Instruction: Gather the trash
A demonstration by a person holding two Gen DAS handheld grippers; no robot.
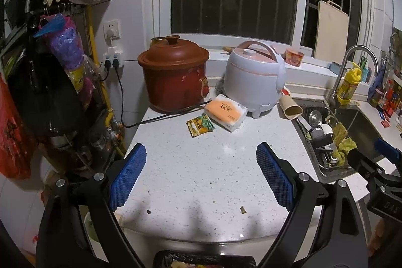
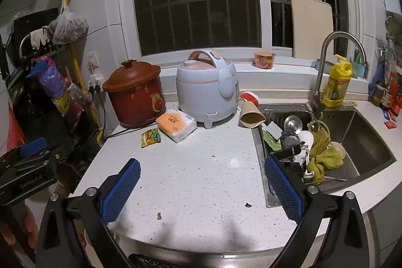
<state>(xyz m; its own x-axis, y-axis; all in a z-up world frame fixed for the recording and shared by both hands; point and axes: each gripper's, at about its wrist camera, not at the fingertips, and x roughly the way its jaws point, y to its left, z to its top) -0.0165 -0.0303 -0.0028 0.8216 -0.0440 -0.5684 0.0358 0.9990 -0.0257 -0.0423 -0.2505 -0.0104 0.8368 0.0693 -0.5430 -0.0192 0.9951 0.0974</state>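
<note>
Hovering over the white speckled counter (image 1: 201, 167), both my left gripper (image 1: 201, 175) and right gripper (image 2: 202, 185) gape wide, empty. Crumpled yellow-green snack wrapper (image 1: 199, 126) lies at 12 o'clock beside the tissue pack (image 1: 226, 112). Step: approach; next, reach forward and pinch it.

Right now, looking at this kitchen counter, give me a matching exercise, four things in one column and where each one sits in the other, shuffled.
Things:
1. paper cup
2. snack wrapper
3. tissue pack
4. yellow bottle

Places:
A. beside the faucet, behind the sink
B. lying on its side at the sink's edge
C. flat on the counter, left of the tissues
D. in front of the two cookers

Pairs: 1-B, 2-C, 3-D, 4-A
</note>
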